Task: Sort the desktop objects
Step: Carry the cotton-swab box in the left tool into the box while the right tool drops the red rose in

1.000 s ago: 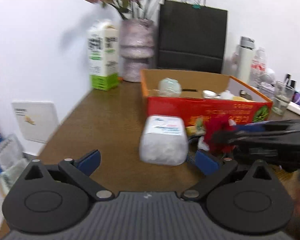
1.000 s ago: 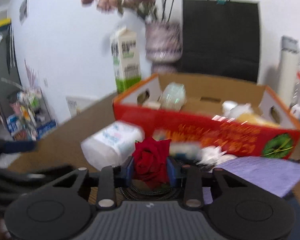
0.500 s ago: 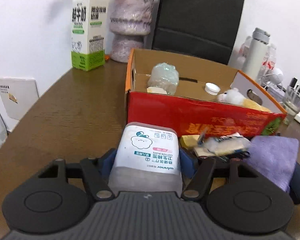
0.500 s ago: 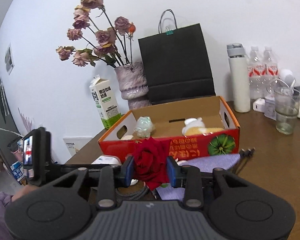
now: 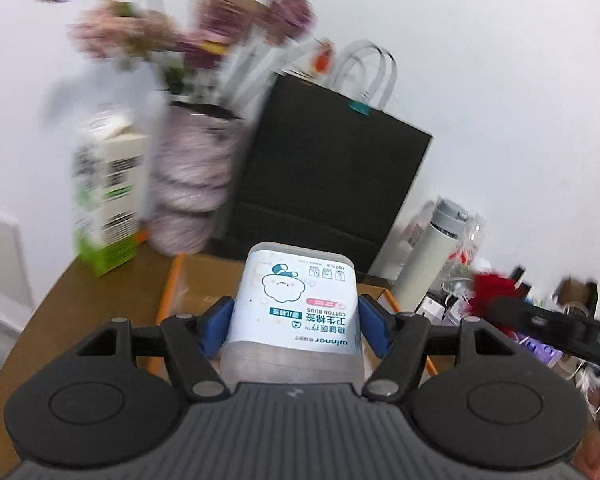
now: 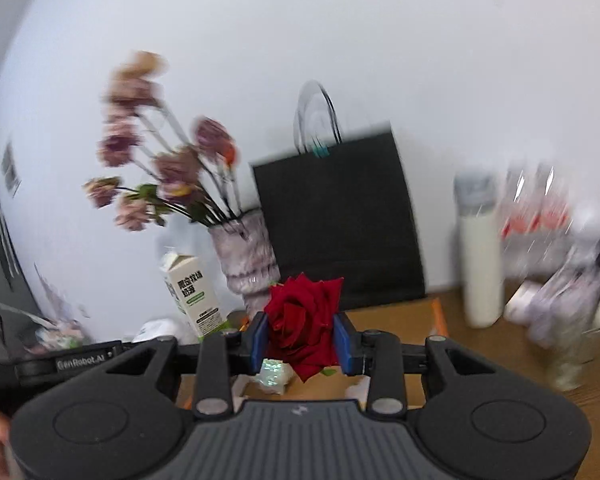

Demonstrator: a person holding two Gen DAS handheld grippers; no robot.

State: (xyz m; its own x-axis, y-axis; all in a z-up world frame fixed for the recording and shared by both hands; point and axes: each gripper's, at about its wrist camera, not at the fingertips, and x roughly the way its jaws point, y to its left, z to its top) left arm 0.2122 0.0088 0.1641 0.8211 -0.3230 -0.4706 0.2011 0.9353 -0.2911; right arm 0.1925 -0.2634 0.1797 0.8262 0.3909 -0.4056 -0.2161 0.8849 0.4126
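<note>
My left gripper [image 5: 296, 322] is shut on a clear cotton bud box [image 5: 296, 308] with a white and teal label, held raised above the open cardboard box [image 5: 196, 280]. My right gripper [image 6: 300, 338] is shut on a red rose [image 6: 304, 320], also lifted over the cardboard box [image 6: 436, 312]. The rose and right gripper also show in the left wrist view [image 5: 490, 290] at the right. The left gripper's body shows at the left edge of the right wrist view [image 6: 84, 360].
A pink vase of dried flowers [image 6: 246, 256], a milk carton [image 6: 192, 292] and a black paper bag [image 6: 336, 220] stand at the back. A white flask [image 6: 480, 256], water bottles [image 6: 536, 216] and a glass [image 6: 572, 356] stand at the right on the brown table [image 5: 92, 300].
My left gripper closed on the cotton bud box and lifted it off the table. My right gripper rose with the rose. Both views now tilt upward.
</note>
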